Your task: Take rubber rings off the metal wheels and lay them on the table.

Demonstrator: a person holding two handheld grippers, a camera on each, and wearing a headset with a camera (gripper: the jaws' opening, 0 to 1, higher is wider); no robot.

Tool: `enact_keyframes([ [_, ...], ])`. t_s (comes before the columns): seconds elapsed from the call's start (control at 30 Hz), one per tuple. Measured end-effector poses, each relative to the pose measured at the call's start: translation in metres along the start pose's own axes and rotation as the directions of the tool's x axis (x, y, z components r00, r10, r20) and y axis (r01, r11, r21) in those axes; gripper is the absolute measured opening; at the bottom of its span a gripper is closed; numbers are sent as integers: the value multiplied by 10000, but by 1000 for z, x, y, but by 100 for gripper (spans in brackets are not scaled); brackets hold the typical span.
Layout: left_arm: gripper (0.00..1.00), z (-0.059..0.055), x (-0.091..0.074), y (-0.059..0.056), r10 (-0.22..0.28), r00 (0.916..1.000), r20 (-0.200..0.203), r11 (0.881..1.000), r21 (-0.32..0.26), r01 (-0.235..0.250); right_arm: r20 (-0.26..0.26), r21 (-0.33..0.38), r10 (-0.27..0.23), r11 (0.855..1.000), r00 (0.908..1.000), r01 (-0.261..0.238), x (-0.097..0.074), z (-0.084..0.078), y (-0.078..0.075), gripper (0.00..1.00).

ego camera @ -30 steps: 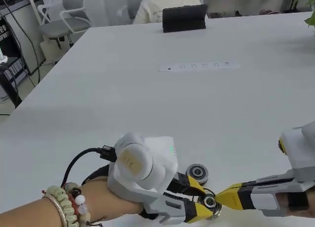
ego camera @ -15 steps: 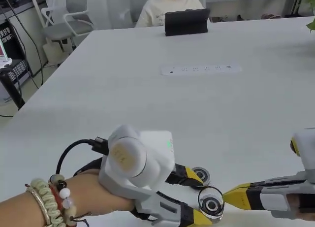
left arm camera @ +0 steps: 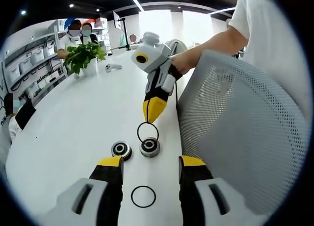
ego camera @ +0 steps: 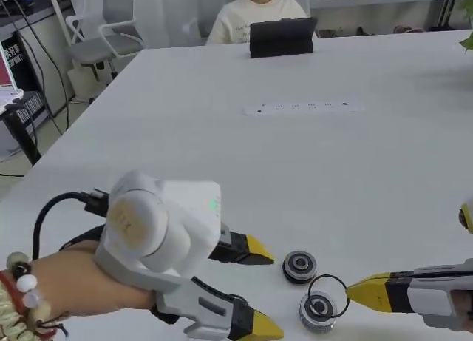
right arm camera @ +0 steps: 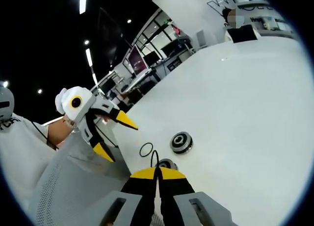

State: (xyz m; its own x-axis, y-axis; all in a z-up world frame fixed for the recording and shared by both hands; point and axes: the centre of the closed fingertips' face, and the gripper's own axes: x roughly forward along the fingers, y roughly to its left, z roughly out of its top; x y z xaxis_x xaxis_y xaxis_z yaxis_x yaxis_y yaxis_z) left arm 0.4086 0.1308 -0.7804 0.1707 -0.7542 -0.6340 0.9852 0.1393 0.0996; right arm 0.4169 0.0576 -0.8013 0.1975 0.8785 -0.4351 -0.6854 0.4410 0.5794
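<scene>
The white table (ego camera: 222, 134) stretches ahead of me. My left gripper (ego camera: 273, 294) has its fingers spread wide, empty. My right gripper (ego camera: 351, 291) pinches a thin black rubber ring (ego camera: 327, 277), held upright over the nearer silver metal wheel (ego camera: 318, 313). A dark-rimmed metal wheel (ego camera: 300, 267) sits at its eleven o'clock. In the left gripper view, a loose black rubber ring (left arm camera: 131, 196) lies flat at the wheels' six o'clock.

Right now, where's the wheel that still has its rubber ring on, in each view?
Head view: ringed wheel at lower centre, just up-left of the bare wheel.
Left gripper view: low centre-left, left of the bare wheel.
Right gripper view: near centre, up-right of the bare wheel.
Shared landmark: the bare wheel right beside it.
</scene>
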Motion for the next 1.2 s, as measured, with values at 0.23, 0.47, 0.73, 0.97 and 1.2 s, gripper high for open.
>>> enact_keyframes([
  [0.23,47,-7,-29,5,796,9966,212,9956,-518,-784,162,-70,-113,9999,9998,114,-10,3,5,0],
  [0.47,50,-20,-60,7,1594,9870,219,9809,-1160,-1559,383,-185,-254,9995,9989,261,-21,7,11,0],
  [0.73,55,-31,-87,11,2574,9656,382,9476,-2056,-2445,599,-390,-404,9983,9974,428,-31,13,17,0],
  [0.97,59,-41,-105,11,3205,9460,484,9191,-2574,-2982,692,-589,-530,9966,9962,571,-38,22,19,0],
  [1.2,65,-49,-115,8,3509,9346,575,8977,-3047,-3183,567,-986,-578,9931,9967,632,-42,30,25,0],
])
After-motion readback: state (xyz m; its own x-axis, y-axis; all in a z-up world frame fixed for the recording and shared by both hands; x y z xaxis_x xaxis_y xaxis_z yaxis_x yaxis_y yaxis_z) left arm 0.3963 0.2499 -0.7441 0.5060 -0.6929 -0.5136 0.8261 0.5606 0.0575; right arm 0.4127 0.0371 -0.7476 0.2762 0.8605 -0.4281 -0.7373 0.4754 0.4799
